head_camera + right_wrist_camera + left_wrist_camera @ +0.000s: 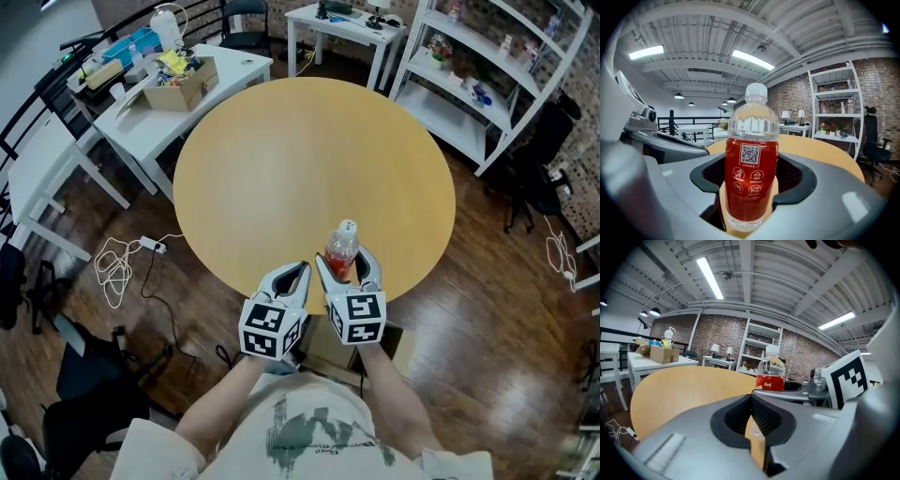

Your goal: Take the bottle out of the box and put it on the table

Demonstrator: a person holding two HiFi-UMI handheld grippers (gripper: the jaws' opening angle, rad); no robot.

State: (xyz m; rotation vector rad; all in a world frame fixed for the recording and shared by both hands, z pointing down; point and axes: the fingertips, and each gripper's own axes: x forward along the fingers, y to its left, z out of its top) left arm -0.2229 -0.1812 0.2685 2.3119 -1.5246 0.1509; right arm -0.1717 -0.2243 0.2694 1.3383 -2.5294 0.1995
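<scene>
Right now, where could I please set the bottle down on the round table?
The round table is bare from the near rim by the bottle in the right gripper to its far edge. Crowded: the white desk, with a cardboard box.

Far ahead and left of the left tongs [298,274] stands a white desk [239,64] with a brown box [178,94] on it (full of bits). White wires [114,267] lie on the floor [487,281] to their left. White shelves [450,112] stand far ahead, right of the right tongs [345,261].
</scene>
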